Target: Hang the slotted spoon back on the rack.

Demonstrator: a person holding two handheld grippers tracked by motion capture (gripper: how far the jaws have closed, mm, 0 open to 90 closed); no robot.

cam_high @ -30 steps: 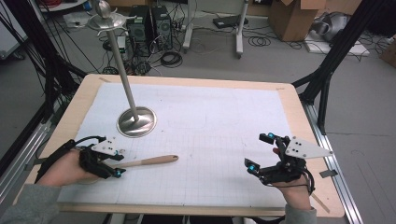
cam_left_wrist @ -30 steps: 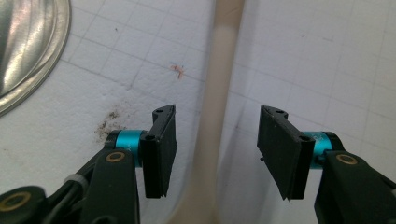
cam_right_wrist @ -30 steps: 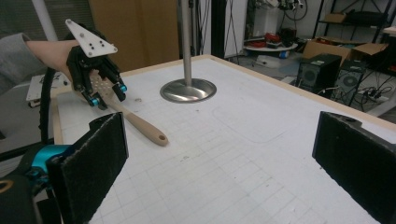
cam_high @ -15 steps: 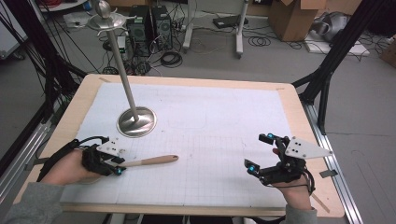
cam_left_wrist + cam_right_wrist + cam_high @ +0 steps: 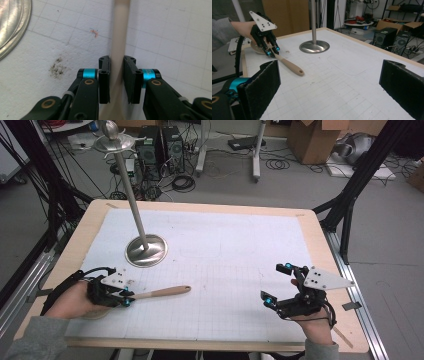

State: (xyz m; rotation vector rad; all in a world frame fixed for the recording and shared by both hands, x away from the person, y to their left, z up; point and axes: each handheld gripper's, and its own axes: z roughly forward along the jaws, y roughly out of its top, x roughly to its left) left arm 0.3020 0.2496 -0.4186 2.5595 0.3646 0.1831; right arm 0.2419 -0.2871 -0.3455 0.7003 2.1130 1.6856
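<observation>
A wooden spoon lies on the white grid mat at the front left, its handle pointing right. My left gripper has just been closing its jaws on the handle. In the left gripper view both pads touch the pale handle that runs up between them. The right gripper view shows the left gripper over the spoon, with the bowl end under the hand. My right gripper rests at the front right, open, with nothing between its fingers.
A metal stand with a round base and a tall pole stands at the mat's back left; its base lies close to the left gripper. A wooden table edge frames the mat. Boxes, cables and computers sit on the floor beyond.
The left gripper's jaws have drawn in around the spoon handle. Both hands and the spoon have stayed in place.
</observation>
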